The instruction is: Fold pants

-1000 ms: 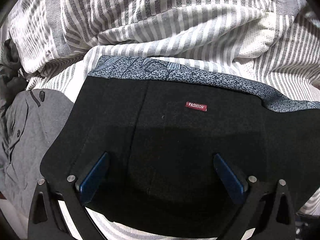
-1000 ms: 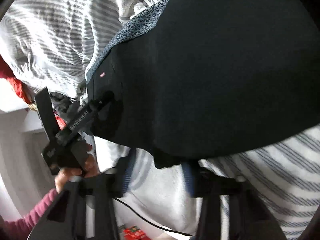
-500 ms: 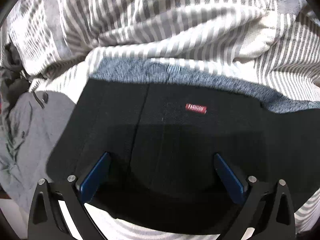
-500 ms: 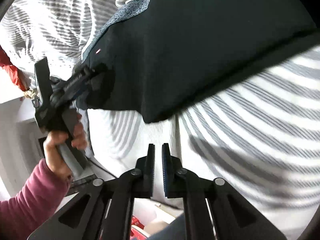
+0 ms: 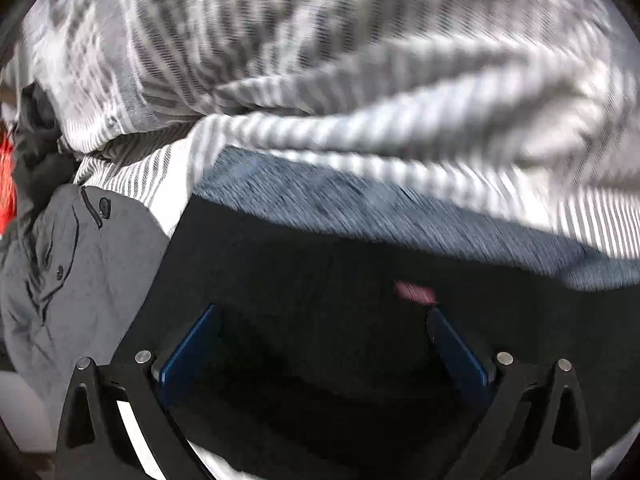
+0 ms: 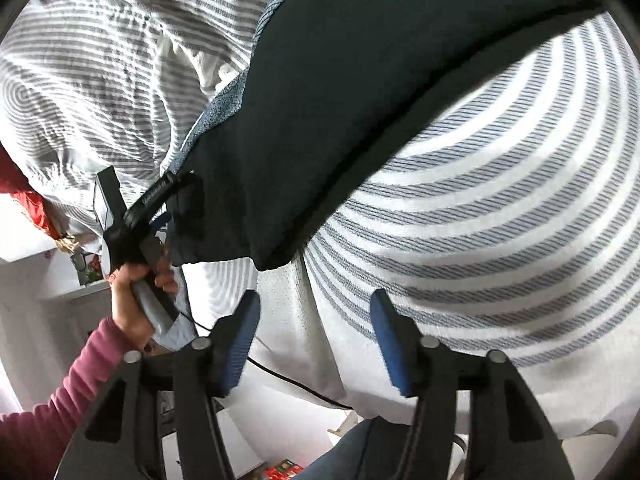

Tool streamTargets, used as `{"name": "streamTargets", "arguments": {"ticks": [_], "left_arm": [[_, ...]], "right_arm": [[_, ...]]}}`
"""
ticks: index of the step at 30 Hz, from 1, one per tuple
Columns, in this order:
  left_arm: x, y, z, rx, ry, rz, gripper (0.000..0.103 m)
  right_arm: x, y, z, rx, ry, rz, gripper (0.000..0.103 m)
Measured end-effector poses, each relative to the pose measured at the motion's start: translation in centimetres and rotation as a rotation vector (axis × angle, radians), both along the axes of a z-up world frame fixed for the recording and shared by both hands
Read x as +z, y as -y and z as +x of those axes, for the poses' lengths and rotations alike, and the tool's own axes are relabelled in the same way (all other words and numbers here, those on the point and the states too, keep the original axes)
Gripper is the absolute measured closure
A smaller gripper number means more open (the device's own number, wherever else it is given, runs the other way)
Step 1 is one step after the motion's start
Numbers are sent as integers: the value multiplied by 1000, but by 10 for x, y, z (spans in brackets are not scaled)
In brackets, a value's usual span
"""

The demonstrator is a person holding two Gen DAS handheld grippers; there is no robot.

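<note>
Right now the black pants (image 6: 360, 92) are lying flat on the striped bedding (image 6: 500, 208), and their long side is running from the near left to the far right in the right wrist view. The right gripper (image 6: 314, 344) is hanging just near the closest corner of the pants, not touching it, with its blue pads wide apart and nothing between them. That corner is sitting a little ahead of the jaws and a bit to the left, so I am guessing this gripper is the one that needs to reach forward and pinch it next. The left gripper (image 6: 168, 200) is showing at the left edge of the pants, held in the person's left hand (image 6: 136, 288) with a pink sleeve; from this view it seems to be touching the cloth there. In the left wrist view, the left gripper (image 5: 320, 344) is also spread open, with black cloth lying under and between its pads, so it is not squeezing anything. A speckled grey band (image 5: 400, 216) is running along the far edge of the pants. A small red label (image 5: 414, 292) is sitting on the black cloth, but it is too blurry to read. A grey garment with buttons (image 5: 72, 264) is lying to the left.
</note>
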State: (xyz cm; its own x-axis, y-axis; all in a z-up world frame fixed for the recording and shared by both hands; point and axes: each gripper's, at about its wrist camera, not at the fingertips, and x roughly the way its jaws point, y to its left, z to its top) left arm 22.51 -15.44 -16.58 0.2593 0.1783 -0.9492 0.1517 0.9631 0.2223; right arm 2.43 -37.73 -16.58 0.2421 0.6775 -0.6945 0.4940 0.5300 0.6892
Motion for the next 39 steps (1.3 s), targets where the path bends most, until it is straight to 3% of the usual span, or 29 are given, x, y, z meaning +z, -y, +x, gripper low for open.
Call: {"name": "streamTargets", "arguments": {"ticks": [5, 13, 18, 28, 36, 39], "left_arm": [[14, 36, -37, -96, -24, -13, 0], [38, 122, -88, -205, -39, -111, 0], [41, 172, -104, -253, -62, -162, 0], [39, 259, -135, -360, -79, -160, 0], [33, 307, -149, -395, -95, -150, 0], [29, 322, -152, -395, -104, -137, 0]], "right_arm": [[8, 4, -4, -10, 3, 13, 39], [14, 34, -23, -41, 9, 4, 39], [11, 67, -42, -117, 12, 11, 39], [20, 175, -61, -363, 98, -37, 39], [41, 291, -19, -507, 165, -289, 39], [30, 318, -7, -506, 133, -396, 39]]}}
